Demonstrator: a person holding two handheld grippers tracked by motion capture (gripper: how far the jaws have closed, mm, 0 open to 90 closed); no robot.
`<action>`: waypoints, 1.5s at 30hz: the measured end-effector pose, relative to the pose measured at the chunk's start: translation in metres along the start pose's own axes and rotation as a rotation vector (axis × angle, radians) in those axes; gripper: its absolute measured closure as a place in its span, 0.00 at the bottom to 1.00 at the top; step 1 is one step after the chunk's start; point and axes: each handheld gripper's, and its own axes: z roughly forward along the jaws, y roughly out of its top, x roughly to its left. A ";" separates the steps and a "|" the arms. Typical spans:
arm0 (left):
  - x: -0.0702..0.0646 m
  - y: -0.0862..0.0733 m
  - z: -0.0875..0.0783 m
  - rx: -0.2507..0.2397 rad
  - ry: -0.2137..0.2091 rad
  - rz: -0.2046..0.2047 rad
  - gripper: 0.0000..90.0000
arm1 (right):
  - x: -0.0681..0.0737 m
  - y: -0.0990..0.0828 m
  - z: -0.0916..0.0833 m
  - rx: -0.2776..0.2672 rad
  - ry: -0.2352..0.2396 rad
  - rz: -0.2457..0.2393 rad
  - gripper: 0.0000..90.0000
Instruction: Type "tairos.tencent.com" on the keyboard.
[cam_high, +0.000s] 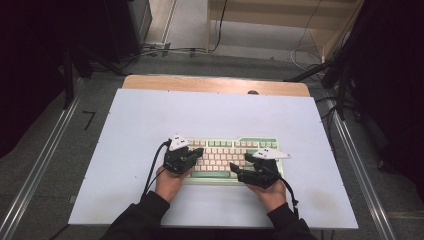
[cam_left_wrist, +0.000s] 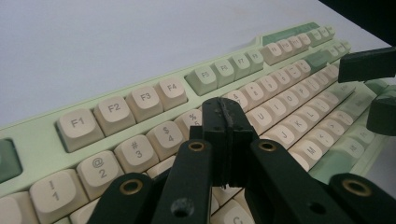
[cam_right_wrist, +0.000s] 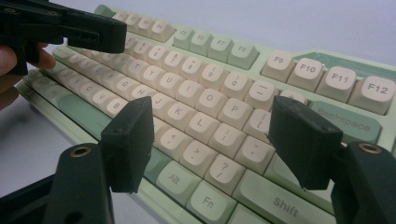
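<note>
1. We see the keyboard (cam_high: 232, 155) lying flat on the white table (cam_high: 140, 125), near the person's edge and slightly right of centre.
2. Its long axis runs left to right across the table. The function row points away from the person, and the space bar row faces them.
3. In the high view both grippers cover the keyboard's two near corners, so we cannot read any key there.
4. In the left gripper view the keyboard runs off the frame at the left and bottom, and its far keys blur out.
5. In the right gripper view the near right end is cut off past the Shift key (cam_right_wrist: 285, 204).
6. The left gripper (cam_left_wrist: 227, 122) has its jaws pressed flat together with nothing between them. Its tip hovers over the number row near the 5 key; we cannot tell whether it touches a key.
7. The right gripper (cam_right_wrist: 219, 140) holds its jaws wide apart, gripping nothing, above the keys at the right end of the letter rows.
8. Both forearms, in dark sleeves (cam_high: 145, 212), come in from the bottom edge. Each hand (cam_high: 169, 182) grasps its gripper from behind, at the keyboard's near edge.
9. The two grippers angle inward toward each other.
</note>
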 end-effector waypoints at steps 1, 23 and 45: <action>-0.001 0.000 0.001 0.003 -0.003 0.002 1.00 | 0.000 0.000 -0.001 0.001 -0.002 0.005 0.33; -0.007 0.003 0.014 0.054 0.010 0.024 1.00 | -0.007 -0.005 -0.010 -0.010 -0.034 0.026 0.34; -0.005 0.009 0.000 -0.023 -0.028 -0.001 0.66 | -0.010 -0.005 -0.013 -0.026 -0.035 0.033 0.37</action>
